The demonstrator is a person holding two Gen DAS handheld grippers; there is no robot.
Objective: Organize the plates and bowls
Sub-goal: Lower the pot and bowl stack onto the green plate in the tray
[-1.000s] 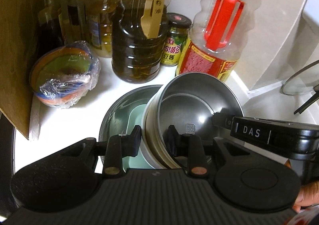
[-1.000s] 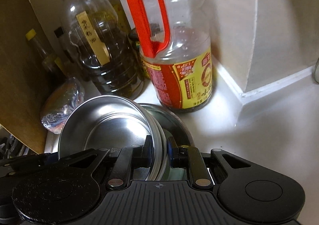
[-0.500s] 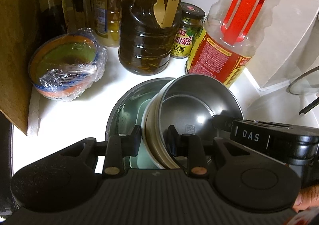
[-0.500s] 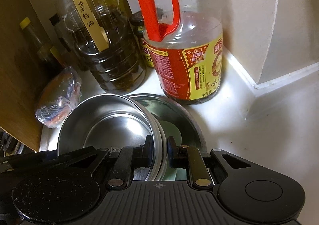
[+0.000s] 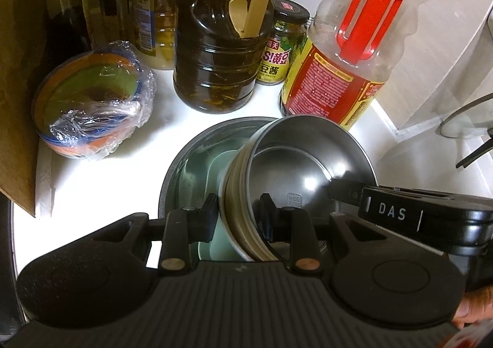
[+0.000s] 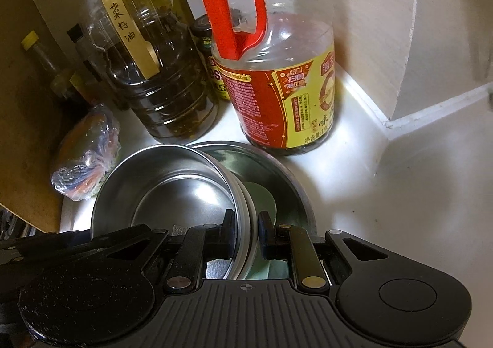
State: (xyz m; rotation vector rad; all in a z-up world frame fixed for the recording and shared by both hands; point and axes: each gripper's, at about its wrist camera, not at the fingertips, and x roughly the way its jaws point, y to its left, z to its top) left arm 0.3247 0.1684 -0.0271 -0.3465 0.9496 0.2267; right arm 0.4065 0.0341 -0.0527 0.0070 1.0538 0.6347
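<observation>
Left wrist view: the left gripper [image 5: 236,214] has its jaws clenched on the near rim of a stack of steel bowls [image 5: 295,169], one finger outside the stacked rims and one inside the top bowl. The stack is tilted and sits inside a wide steel basin [image 5: 197,150] on the white table [image 5: 123,169]; a pale green plate [image 5: 222,163] lies in the basin under the bowls. The right gripper [image 5: 336,190] reaches in from the right and meets the far side of the stack. Left of the basin stands a bowl wrapped in plastic film [image 5: 92,107]. Behind the basin are a dark oil jug [image 5: 215,64], a jar [image 5: 280,46] and a bottle with a red handle [image 5: 354,49]. A glass lid [image 5: 468,120] shows at the right edge.

Right wrist view: the right gripper [image 6: 245,234] grasps the rim of the stack of steel bowls [image 6: 166,190], one finger inside the top bowl, the other outside the rims. The green plate [image 6: 258,197] and the basin [image 6: 286,181] show to the right of the stack. The wrapped bowl [image 6: 89,163] lies at left, the oil jug [image 6: 154,70] and the red-handled bottle [image 6: 277,86] just behind the basin.
</observation>
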